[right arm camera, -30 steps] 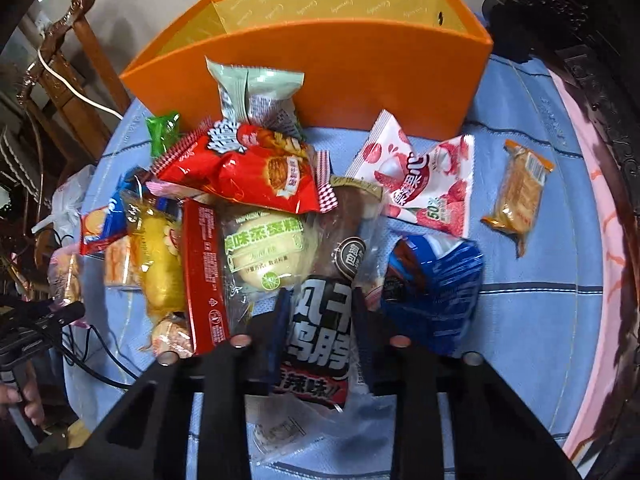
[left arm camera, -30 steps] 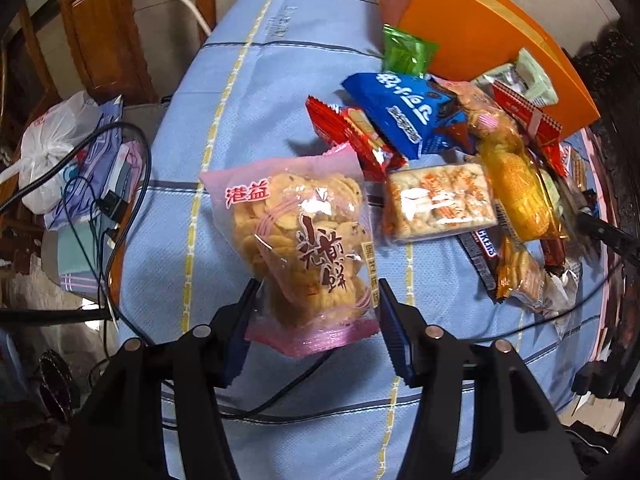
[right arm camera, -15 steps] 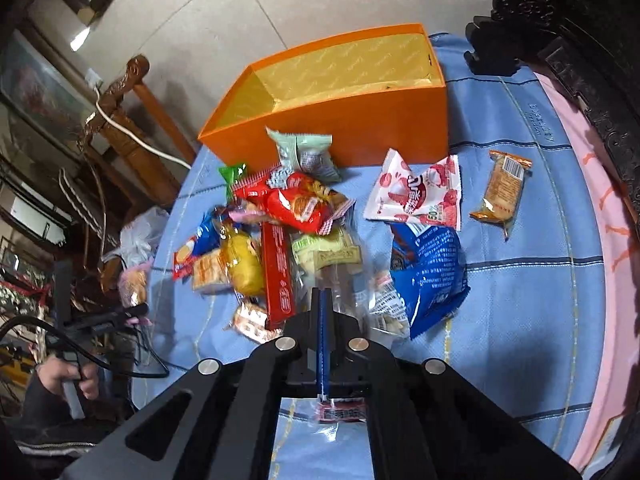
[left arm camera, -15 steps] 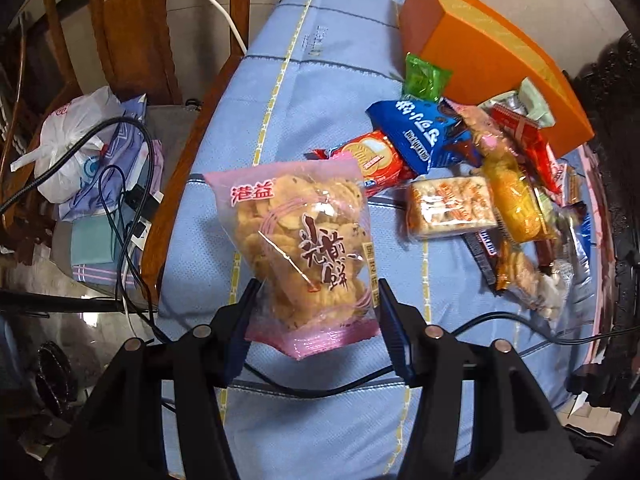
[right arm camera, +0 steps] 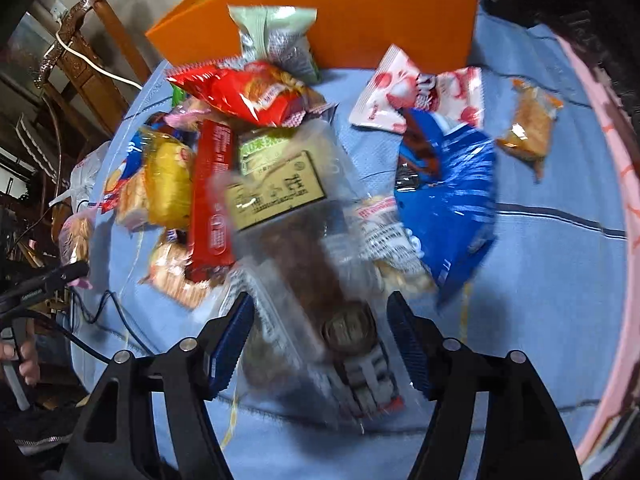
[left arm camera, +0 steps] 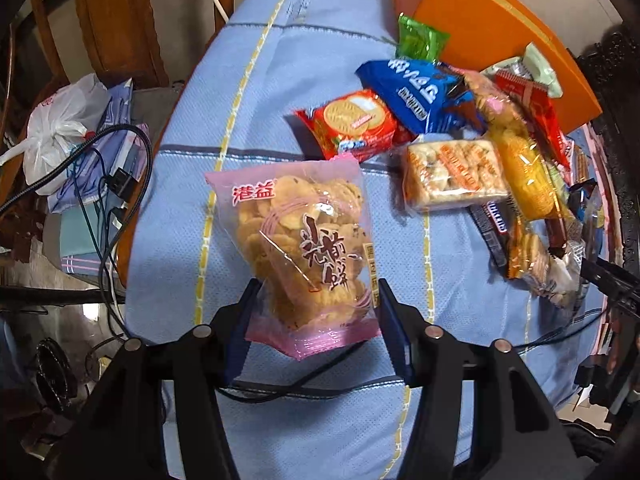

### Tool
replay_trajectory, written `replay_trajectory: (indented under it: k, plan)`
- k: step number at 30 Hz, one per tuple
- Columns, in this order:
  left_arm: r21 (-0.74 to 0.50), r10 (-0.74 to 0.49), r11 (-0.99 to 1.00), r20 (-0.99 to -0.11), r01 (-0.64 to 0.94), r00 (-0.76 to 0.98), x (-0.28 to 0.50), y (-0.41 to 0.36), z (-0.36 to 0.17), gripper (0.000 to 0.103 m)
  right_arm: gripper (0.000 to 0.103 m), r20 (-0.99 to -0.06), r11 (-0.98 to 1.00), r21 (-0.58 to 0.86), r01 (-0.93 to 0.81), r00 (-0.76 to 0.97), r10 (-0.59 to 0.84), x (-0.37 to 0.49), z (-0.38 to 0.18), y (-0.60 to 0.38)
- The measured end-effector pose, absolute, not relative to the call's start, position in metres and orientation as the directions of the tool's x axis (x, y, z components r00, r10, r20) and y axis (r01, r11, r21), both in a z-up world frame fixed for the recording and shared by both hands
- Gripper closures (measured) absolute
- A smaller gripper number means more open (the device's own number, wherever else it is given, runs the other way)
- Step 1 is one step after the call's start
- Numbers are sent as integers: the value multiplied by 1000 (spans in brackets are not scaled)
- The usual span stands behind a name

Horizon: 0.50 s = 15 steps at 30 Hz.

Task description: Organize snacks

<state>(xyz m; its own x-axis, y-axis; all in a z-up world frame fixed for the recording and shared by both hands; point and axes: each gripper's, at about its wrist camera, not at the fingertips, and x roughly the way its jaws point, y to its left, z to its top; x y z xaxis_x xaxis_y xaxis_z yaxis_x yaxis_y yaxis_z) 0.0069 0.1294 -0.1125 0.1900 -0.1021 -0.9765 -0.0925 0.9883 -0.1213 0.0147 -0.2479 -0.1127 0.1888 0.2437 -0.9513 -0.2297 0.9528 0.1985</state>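
My left gripper (left arm camera: 316, 324) is shut on the bottom of a pink bag of round cookies (left arm camera: 300, 240) and holds it above the blue tablecloth (left arm camera: 256, 92). My right gripper (right arm camera: 320, 340) is open. A clear packet of brown meat snack (right arm camera: 316, 280) lies blurred between its fingers, apart from both pads. An orange box (right arm camera: 360, 12) stands at the far side and also shows in the left wrist view (left arm camera: 492, 28). A pile of snack packets lies in front of it.
In the pile are a red packet (right arm camera: 248, 92), a blue bag (right arm camera: 444, 200), a white-and-red packet (right arm camera: 420, 92), a yellow cake (right arm camera: 168, 184) and a small orange bar (right arm camera: 528, 128). A black cable (left arm camera: 300, 388) crosses the cloth. A chair with bags (left arm camera: 72, 128) stands left.
My right gripper was shut half a second ago and is now open and lower over the pile, with the brown packet loose between its fingers. My left gripper still holds the cookie bag.
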Motion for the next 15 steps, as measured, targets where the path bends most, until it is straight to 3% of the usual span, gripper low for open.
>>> replay_trajectory:
  k: [1, 3, 4, 10, 15]
  plan:
    - [-122, -102, 988, -978, -97, 184, 9, 129, -116, 48, 47, -949, 952, 207, -226, 190, 251, 17, -116, -248]
    - [-121, -101, 987, -980, -108, 173, 9, 129, -120, 48, 74, -940, 945, 244, -218, 187, 286, 17, -109, -251]
    - [-131, -110, 986, -977, -107, 183, 8, 130, -117, 48, 76, -934, 944, 241, -227, 209, 289, 15, -98, -252]
    - [-161, -132, 983, -957, -91, 258, 4, 138, -83, 48, 76, -852, 893, 402, -204, 275, 446, 2, -45, -284]
    - [-159, -132, 985, -940, -62, 316, 8, 134, -57, 48, 76, -827, 881, 443, -164, 304, 473, 4, -35, -298]
